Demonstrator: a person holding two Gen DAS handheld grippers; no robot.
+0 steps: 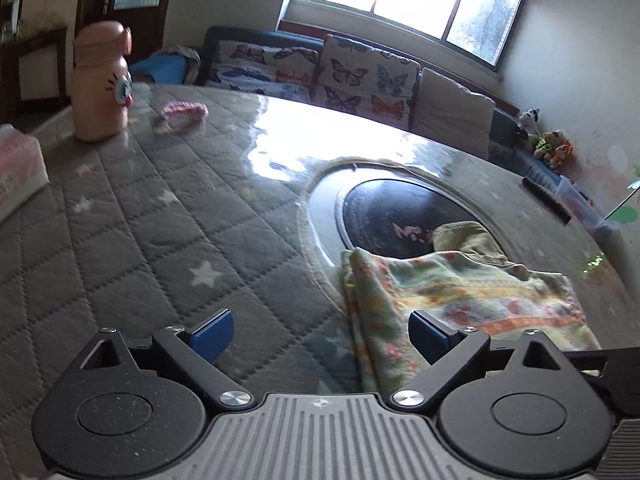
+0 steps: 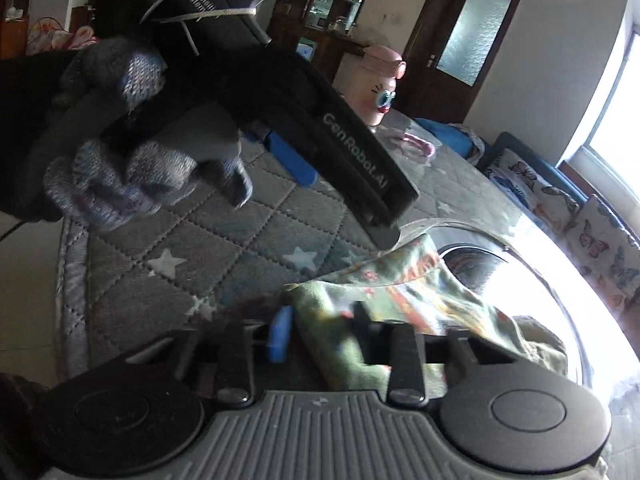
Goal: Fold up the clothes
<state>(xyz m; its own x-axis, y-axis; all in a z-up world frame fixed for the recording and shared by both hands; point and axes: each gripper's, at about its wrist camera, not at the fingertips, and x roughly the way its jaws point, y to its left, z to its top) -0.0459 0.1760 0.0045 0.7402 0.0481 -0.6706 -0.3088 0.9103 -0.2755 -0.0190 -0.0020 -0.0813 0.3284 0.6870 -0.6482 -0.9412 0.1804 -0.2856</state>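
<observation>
A small green and yellow patterned garment (image 1: 460,292) lies crumpled on the table, partly over the round dark inset (image 1: 400,216). My left gripper (image 1: 320,336) hovers low over the garment's left edge and is open. Its blue pads (image 1: 212,336) stand wide apart, and the cloth's edge lies just inside the right one. In the right wrist view, my right gripper (image 2: 320,328) is shut on a bunched fold of the garment (image 2: 400,280). Above it, a gloved hand (image 2: 140,152) holds the left gripper, of which one blue pad (image 2: 290,158) shows.
The table has a grey quilted star cover (image 1: 160,220) under glass. A pink bottle (image 1: 102,84) and a pink band (image 1: 184,110) stand at the far left, with a tissue pack (image 1: 20,168) at the left edge. A black bar (image 1: 546,200) lies far right. A butterfly-cushioned sofa (image 1: 352,76) is behind.
</observation>
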